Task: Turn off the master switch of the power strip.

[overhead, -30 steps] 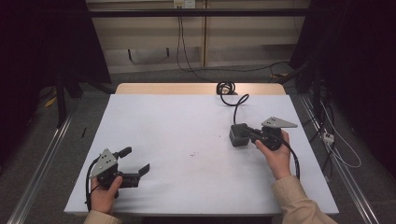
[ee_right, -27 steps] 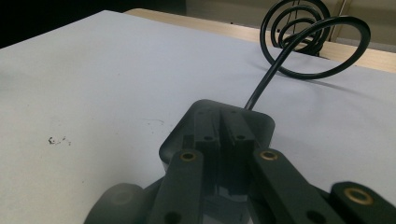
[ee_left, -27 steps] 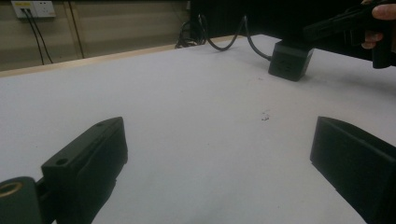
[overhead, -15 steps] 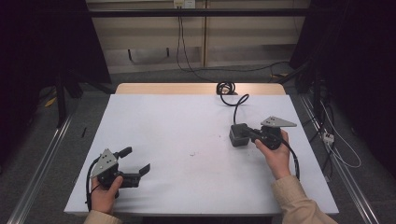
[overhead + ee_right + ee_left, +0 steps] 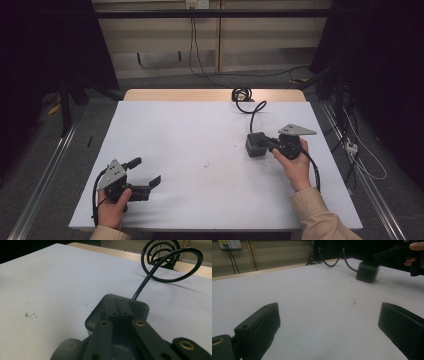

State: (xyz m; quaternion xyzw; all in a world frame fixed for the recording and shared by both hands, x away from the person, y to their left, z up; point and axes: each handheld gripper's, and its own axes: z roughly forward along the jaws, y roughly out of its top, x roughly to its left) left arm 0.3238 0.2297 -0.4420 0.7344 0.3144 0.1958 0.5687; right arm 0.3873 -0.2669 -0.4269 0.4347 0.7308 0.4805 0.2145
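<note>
Power adapter [image 5: 256, 145] on white worktop [image 5: 190, 135], right-centre, cord [image 5: 245, 100] coiled at far edge. Right gripper [image 5: 119, 307] fingers pressed together over its top, not pinching it. Left gripper [image 5: 147, 172] fingers spread, empty, near front-left. Prob rigid, smooth, moderately heavy; grip across flat sides, mind stiff cord drag.

On the worktop [image 5: 200, 130], the power adapter [image 5: 255, 145] sits right of centre, about midway between the near and far edges. Its cable [image 5: 252, 111] runs toward the far edge and ends in a coil [image 5: 242, 93] there. The right claw [image 5: 265, 143] rests over the adapter's top, its jaws together. The left claw [image 5: 145, 172] lies at the near left corner, well apart from the adapter, jaws spread. A small speck [image 5: 206, 164] lies near the centre, between them.
</note>
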